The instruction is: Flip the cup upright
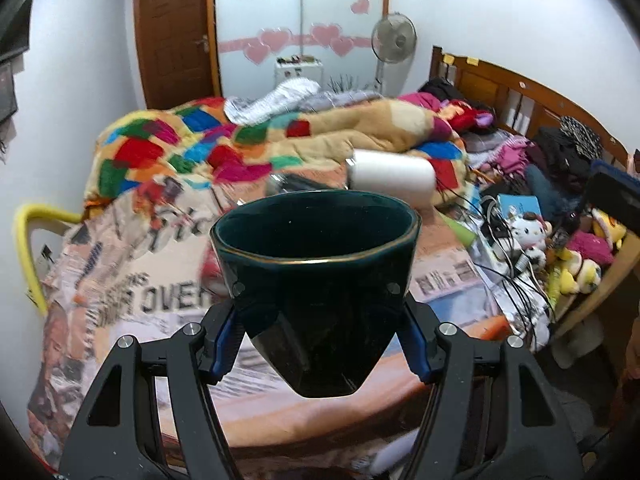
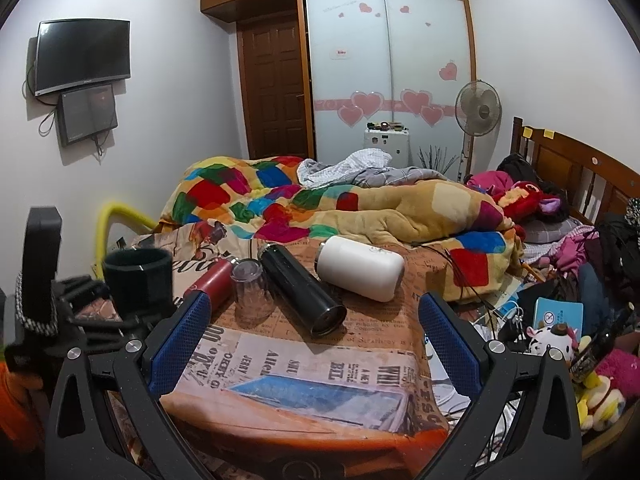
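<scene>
My left gripper is shut on a dark green cup with a gold rim, held above the bed with its mouth up. In the right wrist view the same cup shows at the far left, upright in the left gripper. My right gripper is open and empty, its blue-padded fingers spread wide over the newspaper-print cover.
On the cover lie a black flask, a white bottle, a red flask and an upside-down clear glass. A colourful quilt lies behind. Cables and plush toys crowd the right side.
</scene>
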A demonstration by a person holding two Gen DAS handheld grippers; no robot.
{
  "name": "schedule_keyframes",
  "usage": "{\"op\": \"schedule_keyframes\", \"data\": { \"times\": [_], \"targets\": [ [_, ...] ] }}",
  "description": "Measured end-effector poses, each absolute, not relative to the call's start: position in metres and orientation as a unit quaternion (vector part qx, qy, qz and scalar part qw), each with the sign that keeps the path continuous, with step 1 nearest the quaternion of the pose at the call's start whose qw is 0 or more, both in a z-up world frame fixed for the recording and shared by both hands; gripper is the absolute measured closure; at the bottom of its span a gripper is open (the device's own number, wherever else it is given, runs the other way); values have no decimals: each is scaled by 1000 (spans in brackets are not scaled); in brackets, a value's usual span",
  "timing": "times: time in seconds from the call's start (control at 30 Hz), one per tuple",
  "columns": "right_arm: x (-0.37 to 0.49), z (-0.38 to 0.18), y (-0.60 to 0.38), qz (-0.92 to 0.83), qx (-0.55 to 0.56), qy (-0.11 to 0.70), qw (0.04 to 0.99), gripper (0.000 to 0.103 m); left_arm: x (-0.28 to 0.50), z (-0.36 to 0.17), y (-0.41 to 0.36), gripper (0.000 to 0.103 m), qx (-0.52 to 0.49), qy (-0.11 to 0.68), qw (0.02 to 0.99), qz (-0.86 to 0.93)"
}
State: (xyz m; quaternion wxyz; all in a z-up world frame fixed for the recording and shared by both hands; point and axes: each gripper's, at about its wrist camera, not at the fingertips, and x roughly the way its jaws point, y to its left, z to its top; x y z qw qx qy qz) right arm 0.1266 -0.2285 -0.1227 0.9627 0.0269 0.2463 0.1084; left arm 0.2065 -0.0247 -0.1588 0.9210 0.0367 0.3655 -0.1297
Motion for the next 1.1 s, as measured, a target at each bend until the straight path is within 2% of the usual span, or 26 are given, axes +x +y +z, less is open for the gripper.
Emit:
{"op": "schedule_keyframes", "data": {
  "times": [0.5,1.1],
  "targets": [
    [143,-161,-240,104,24,299,948,0,250,-258,-69,37,21,470,872,-135],
    [182,-197,-225,109,24,360,926,0,282,-282,-72,37,17,486,861,-148]
  ]
}}
